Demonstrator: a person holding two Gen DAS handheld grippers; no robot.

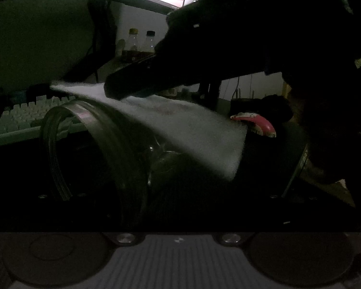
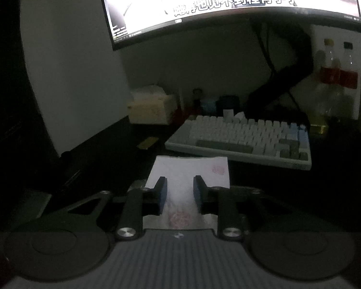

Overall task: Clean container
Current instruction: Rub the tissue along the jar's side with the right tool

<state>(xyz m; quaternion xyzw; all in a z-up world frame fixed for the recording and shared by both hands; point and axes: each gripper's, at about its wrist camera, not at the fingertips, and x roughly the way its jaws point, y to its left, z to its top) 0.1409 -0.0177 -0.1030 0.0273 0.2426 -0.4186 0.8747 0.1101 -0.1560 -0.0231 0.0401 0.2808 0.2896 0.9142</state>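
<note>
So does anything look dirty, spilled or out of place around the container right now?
The white tissue held in the right gripper carries pinkish-red stains, one near its far corner and one close to the jaws. It drapes over the clear container, which lies on its side. No spill shows on the dark desk, though the lighting is poor.

The right gripper [image 2: 179,193], black-armed with blue pads, points forward and somewhat downward, its jaws drawn close and pinching a white stained tissue [image 2: 192,168] between the pads. From the left wrist view it crosses as a dark silhouette; the left gripper's own fingers are lost in darkness.
</note>
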